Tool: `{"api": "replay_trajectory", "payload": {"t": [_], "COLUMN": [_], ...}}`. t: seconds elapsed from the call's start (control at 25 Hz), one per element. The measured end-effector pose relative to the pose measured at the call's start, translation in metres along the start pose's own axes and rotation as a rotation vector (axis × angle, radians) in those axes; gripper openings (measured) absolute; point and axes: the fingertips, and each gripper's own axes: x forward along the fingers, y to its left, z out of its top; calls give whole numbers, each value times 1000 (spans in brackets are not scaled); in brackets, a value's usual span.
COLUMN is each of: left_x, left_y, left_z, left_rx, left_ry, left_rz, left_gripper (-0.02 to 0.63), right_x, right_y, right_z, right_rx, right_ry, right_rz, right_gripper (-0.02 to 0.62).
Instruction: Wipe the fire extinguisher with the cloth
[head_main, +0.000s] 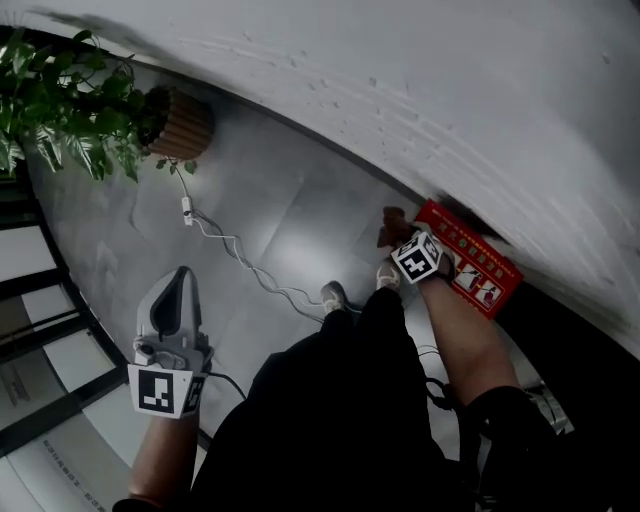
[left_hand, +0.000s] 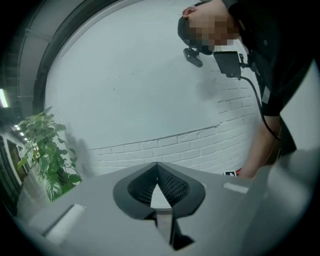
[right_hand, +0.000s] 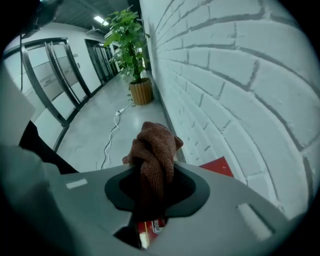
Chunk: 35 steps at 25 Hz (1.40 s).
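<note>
A brown knitted cloth (right_hand: 152, 150) bulges out between the jaws of my right gripper (right_hand: 150, 185), which is shut on it. In the head view that gripper (head_main: 402, 238) points steeply down, holding the cloth (head_main: 392, 224) by the left end of a red fire-extinguisher box (head_main: 472, 262) with printed pictograms, at the foot of the white brick wall. One red corner of the box (right_hand: 218, 166) shows right of the cloth, and a red labelled surface (right_hand: 149, 229) shows under the jaws. My left gripper (head_main: 183, 275) hangs over the grey floor, far left. Its jaws (left_hand: 157, 172) are shut on nothing.
A potted plant (head_main: 70, 105) in a ribbed brown pot (head_main: 186, 126) stands at the wall, far left. A white cable with a plug (head_main: 240, 255) snakes across the floor toward the person's shoes (head_main: 335, 296). Glass doors (right_hand: 55, 75) line the opposite side.
</note>
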Motion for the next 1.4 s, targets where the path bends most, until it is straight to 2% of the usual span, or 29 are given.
{"api": "replay_trajectory", "payload": {"t": [0.12, 0.2, 0.32, 0.52, 0.64, 0.72, 0.8, 0.84, 1.0, 1.12, 1.24, 1.4], "left_x": [-2, 3, 18, 36, 35, 29, 19, 11, -22, -39, -56, -63], "left_y": [-5, -8, -21, -50, -56, -52, -42, -36, -7, 13, 21, 21], "left_z": [0, 0, 7, 25, 27, 25, 19, 15, 3, -1, -3, -4], "left_rx": [24, 16, 1, 44, 43, 35, 20, 11, 21, 26, 48, 52], "left_ry": [9, 1, -35, -87, -99, -108, -110, -101, -52, -36, -22, -23], "left_rz": [-23, -39, -84, -182, -196, -183, -144, -120, -47, 7, 35, 33], "left_gripper": [-2, -2, -2, -2, -2, -2, -2, -2, -2, -2, -2, -2], "right_x": [-8, -25, -58, -121, -160, -177, -176, -165, -92, -38, -2, 2], "right_y": [-2, -11, -29, -58, -69, -75, -74, -64, 0, 24, 42, 42], "right_z": [-32, -60, -123, -244, -316, -333, -296, -265, -127, -52, -28, -55], "right_rx": [-23, 11, 139, 359, 521, 529, 428, 359, 126, -35, -99, -123], "right_ry": [35, 35, 57, 137, 245, 253, 156, 98, -63, -62, 28, 149], "right_rz": [8, -23, -92, -212, -303, -376, -399, -373, -164, -47, 29, -1], "right_gripper": [94, 92, 92, 92, 92, 92, 92, 92, 92, 92, 94, 93]}}
